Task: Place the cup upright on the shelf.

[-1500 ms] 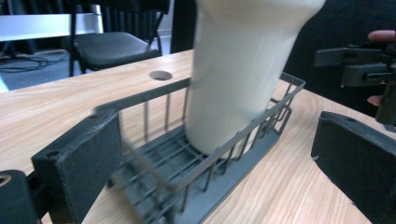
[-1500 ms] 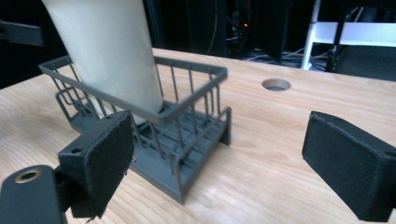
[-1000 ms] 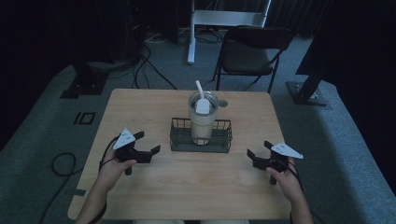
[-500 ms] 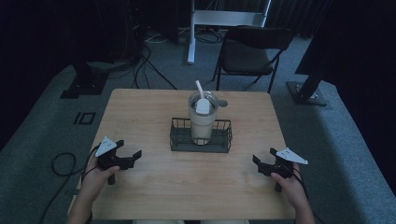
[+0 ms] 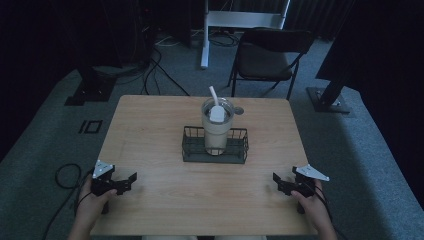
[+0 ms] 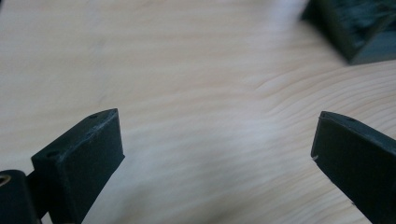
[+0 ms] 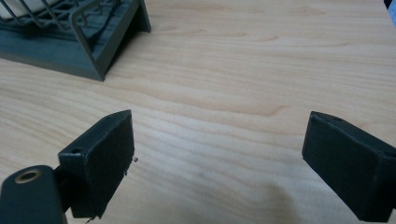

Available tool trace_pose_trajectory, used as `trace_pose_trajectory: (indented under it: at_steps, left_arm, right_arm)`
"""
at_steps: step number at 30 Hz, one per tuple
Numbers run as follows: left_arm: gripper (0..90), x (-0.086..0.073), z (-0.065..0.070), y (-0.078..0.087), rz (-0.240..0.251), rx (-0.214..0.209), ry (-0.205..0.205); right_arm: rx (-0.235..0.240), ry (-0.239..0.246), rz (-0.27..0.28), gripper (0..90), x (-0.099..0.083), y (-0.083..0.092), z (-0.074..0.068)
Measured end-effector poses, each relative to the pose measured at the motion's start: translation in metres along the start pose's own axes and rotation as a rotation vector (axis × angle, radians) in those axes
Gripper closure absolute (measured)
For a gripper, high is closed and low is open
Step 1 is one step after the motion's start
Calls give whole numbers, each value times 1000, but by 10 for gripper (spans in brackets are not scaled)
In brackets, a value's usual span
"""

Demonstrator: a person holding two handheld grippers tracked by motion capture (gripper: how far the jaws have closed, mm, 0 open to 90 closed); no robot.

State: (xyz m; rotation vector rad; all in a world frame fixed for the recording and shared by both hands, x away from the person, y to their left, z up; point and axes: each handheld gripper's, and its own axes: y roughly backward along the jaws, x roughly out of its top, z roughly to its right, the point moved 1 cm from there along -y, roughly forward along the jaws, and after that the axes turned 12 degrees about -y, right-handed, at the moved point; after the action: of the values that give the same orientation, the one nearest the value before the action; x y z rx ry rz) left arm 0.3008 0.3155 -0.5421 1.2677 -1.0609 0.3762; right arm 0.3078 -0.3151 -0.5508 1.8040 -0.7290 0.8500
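A tall tumbler [image 5: 216, 125] with a white straw stands upright inside a dark wire basket [image 5: 192, 149] at the middle of the wooden table [image 5: 160, 120]. My left gripper [image 5: 131, 180] rests near the table's front left corner, jaws wide apart with bare wood between them [image 6: 217, 154]. My right gripper [image 5: 276, 181] sits near the front right corner, also open and holding nothing [image 7: 219, 154]. A corner of the basket [image 7: 100, 44] shows in the right gripper view, and its blurred corner [image 6: 355, 28] in the left gripper view.
A small round dark object [image 5: 238, 109] lies on the table behind the tumbler. A black folding chair [image 5: 267, 57] stands beyond the far edge. Cables and stand bases lie on the grey floor around the table.
Both grippers have drawn back from beside the basket toward the table's front corners, the left one going farther out to the left. The tumbler and basket have not moved.
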Motion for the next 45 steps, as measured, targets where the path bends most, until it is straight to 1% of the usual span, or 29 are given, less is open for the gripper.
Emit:
trace_pose_trajectory:
  at_steps: [1,2,3,4,5,7,9,10,12,13,14,15,16,17,18,19,20,22,24,25,26,27,28,29,30,31,36,38,45]
  left_arm:
    - [27,-1,-1,1,-11,10,3]
    - [27,-4,-1,1,-38,30,6]
    - [27,-5,-1,2,-58,43,-1]
    - [27,-7,-1,2,-67,51,-1]
    - [27,-8,0,2,-76,54,10]
    - [27,-10,2,2,-99,53,16]
    - [27,-11,4,2,-112,69,17]
    - [27,-12,5,2,-131,77,22]
    - [27,-13,7,3,-138,105,31]
    - [27,-13,7,3,-138,105,31]
    - [27,-14,7,3,-156,109,40]
    - [27,-14,7,2,-162,114,47]
    - [27,-15,8,2,-186,127,47]
    - [27,-15,8,2,-186,127,47]
    - [27,-14,9,2,-195,138,40]
    - [27,-14,9,1,-200,142,37]
    - [27,-14,10,1,-210,149,25]
    - [24,-14,11,0,-213,155,26]
    - [24,-13,12,0,-213,167,37]
    - [25,-13,13,0,-213,172,40]
    - [25,-14,14,0,-211,179,46]
    - [25,-14,15,0,-211,182,51]
    - [25,-14,18,1,-214,206,69]
    - [25,-14,18,1,-214,206,69]
    - [24,-14,21,0,-216,227,91]
    - [24,-14,21,0,-216,227,91]
    - [24,-12,25,-2,-221,286,146]
    - [24,-11,26,-2,-225,296,153]
    - [25,-11,26,-2,-226,303,159]
  right_arm:
    - [-4,5,-2,91,0,1,0]
    - [-12,8,-10,91,-1,1,0]
    - [-29,16,-19,91,-2,2,-1]
    - [-39,24,-23,91,-2,3,-1]
    - [-44,24,-30,91,-3,3,-1]
    - [-50,23,-47,91,-5,4,-1]
    - [-48,2,-61,91,-6,4,0]
    - [-53,0,-67,91,-6,5,0]
    - [-76,1,-94,91,-8,5,0]
    - [-76,1,-94,91,-8,5,0]
    - [-85,6,-103,91,-8,5,0]
    - [-95,11,-115,91,-9,6,0]
    - [-111,18,-129,91,-10,6,0]
    - [-111,18,-129,91,-10,6,0]
    - [-127,18,-148,91,-11,6,0]
    - [-127,18,-148,91,-11,6,0]
    - [-132,13,-154,91,-11,6,0]
    - [-145,-1,-178,91,-12,6,2]
    - [-154,-8,-178,91,-12,6,3]
    - [-161,-7,-178,91,-12,6,2]
    - [-173,9,-184,91,-13,5,0]
    - [-173,9,-184,91,-13,5,0]
    - [-161,27,-190,91,-13,5,-1]
    - [-161,27,-190,91,-13,5,-1]
    - [-155,33,-192,91,-13,4,-1]
    - [-155,33,-192,91,-13,4,-1]
    - [-155,33,-192,91,-13,4,-1]
    - [-155,33,-192,91,-13,4,-1]
    - [-155,33,-192,90,-13,4,-1]
